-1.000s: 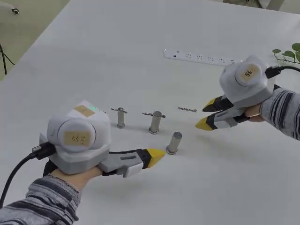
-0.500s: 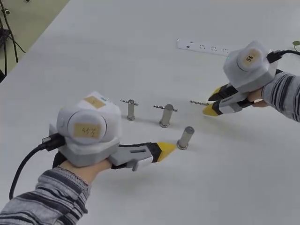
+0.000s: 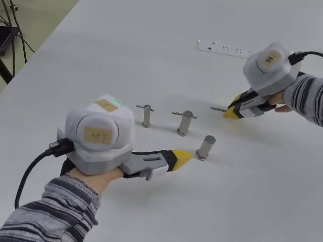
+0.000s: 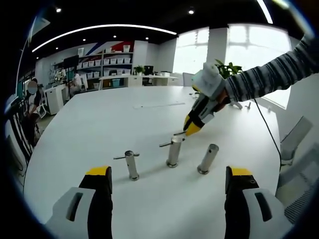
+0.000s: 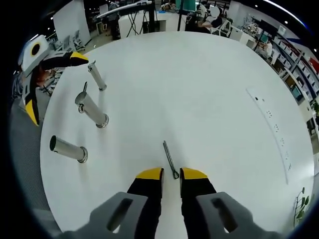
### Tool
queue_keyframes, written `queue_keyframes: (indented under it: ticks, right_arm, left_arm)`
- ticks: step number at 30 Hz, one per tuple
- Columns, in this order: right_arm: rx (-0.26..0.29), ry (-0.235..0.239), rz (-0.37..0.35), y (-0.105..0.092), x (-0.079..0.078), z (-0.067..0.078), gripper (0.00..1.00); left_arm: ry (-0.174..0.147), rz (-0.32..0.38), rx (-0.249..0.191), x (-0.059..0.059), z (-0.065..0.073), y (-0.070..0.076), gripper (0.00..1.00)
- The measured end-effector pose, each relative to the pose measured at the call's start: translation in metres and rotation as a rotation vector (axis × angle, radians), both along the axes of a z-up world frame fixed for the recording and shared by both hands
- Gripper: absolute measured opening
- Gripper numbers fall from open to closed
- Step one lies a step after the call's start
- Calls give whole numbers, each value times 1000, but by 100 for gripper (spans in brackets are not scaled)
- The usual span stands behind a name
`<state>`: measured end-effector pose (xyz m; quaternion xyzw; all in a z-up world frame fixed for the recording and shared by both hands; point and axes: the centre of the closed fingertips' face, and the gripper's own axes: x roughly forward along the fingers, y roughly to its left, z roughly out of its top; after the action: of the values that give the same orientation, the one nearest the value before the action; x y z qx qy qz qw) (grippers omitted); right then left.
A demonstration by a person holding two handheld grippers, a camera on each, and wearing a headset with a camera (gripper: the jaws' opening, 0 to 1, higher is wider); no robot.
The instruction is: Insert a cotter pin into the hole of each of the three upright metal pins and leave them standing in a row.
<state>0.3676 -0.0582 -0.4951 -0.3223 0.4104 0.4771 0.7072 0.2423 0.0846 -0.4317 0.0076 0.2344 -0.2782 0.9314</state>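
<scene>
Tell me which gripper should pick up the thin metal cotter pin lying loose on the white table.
Right. The right gripper has its narrowly open jaws either side of the thin metal cotter pin. The left gripper sits wide open beside the bare upright steel pin, well away from it.

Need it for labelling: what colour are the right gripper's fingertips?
Yellow fingertips; best in the right gripper view.

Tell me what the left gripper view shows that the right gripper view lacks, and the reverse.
Left gripper view: its own wide-open jaws, the right gripper from the front with a striped sleeve, storage shelves. Right gripper view: the left gripper at the edge, and a loose cotter pin ending between narrowly parted jaws. Both: three metal pins, two already pinned, one bare.
</scene>
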Motion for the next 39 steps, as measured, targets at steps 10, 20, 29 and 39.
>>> queue_keyframes:
  ticks: [10, 20, 29, 39]
  right_arm:
    - [-29, 13, 68, 2, -1, 0, 0]
    - [-26, 2, 90, 1, -4, 6, 0]
    - [-13, -59, 128, -1, -14, 30, 0]
    - [9, -113, 211, 0, -41, 53, 0]
  left_arm:
    - [2, -21, 1, -1, -1, -5, 92]
    - [0, -29, 13, -4, -1, -3, 90]
    - [11, -46, 13, -7, 0, -8, 89]
    - [7, -51, -12, -8, 10, -14, 87]
